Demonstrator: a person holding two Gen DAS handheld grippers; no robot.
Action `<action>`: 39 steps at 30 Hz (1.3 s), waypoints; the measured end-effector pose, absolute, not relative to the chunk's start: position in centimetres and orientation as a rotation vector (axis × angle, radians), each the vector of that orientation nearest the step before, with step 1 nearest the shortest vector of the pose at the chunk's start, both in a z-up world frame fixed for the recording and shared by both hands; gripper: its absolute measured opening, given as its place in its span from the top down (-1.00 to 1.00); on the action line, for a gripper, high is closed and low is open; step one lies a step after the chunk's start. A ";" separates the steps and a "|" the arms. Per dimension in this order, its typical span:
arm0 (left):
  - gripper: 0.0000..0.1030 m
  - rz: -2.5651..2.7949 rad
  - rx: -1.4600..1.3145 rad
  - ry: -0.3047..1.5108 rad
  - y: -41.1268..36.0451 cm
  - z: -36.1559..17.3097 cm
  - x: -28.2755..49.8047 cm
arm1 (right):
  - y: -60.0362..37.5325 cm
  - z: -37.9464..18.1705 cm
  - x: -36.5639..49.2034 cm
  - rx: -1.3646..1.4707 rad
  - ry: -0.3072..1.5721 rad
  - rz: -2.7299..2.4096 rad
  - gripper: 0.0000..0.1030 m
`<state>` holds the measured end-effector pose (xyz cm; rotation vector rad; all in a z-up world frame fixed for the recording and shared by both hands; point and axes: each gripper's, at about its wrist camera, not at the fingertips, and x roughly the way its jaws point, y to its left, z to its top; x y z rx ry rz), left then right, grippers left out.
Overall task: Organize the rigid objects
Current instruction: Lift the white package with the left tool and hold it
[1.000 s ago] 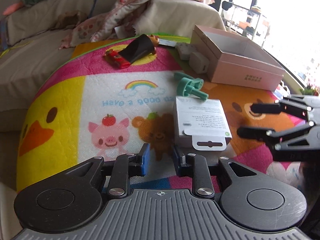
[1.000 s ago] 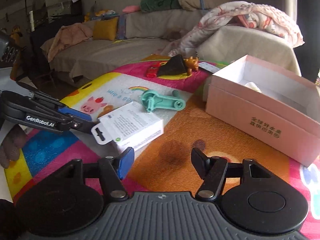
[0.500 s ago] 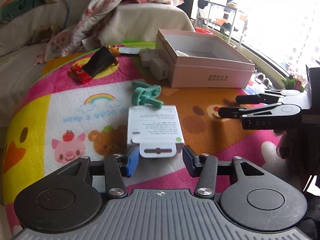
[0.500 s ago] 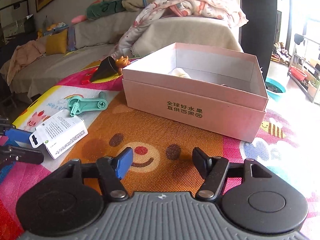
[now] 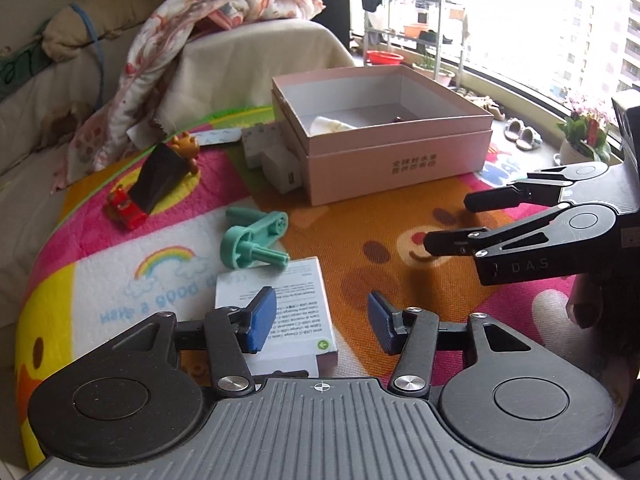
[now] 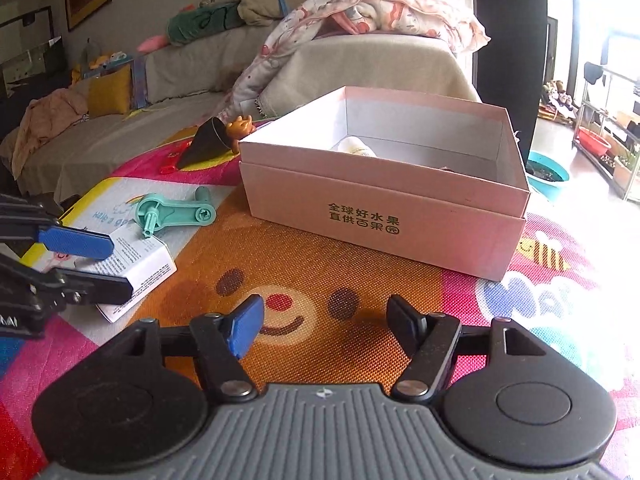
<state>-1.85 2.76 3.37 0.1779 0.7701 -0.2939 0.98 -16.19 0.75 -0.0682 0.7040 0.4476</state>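
While the left gripper [image 5: 316,322] is opening above one white packet [image 5: 280,312] lying mid-mat [image 5: 380,240], the right gripper [image 6: 324,326] hovers open and empty; one pink box [image 6: 384,204] sits near the mat's far edge.

Both cameras ride low behind their own fingers, tipped down at the play mat [image 5: 360,240] from close by. The left one looks toward the window, with the pink box [image 5: 384,148] at 12 o'clock and the right gripper [image 5: 448,220] at 3. The right one faces the sofa [image 6: 180,72], its box [image 6: 380,208] nearer, the left gripper [image 6: 104,268] at 9. They share box, mat and white carton [image 5: 280,312]
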 end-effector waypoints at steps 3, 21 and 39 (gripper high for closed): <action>-0.38 -0.316 0.140 0.773 3.0 3.2 -1.8 | -16.1 0.7 1.0 -0.071 0.704 0.449 -0.35; -0.37 -0.174 0.184 0.704 4.8 2.4 -1.1 | -16.1 0.6 1.0 -0.068 0.702 0.450 -0.36; -0.47 -0.152 0.059 0.721 6.6 1.2 1.0 | -15.6 0.6 0.9 -0.099 0.703 0.447 -0.41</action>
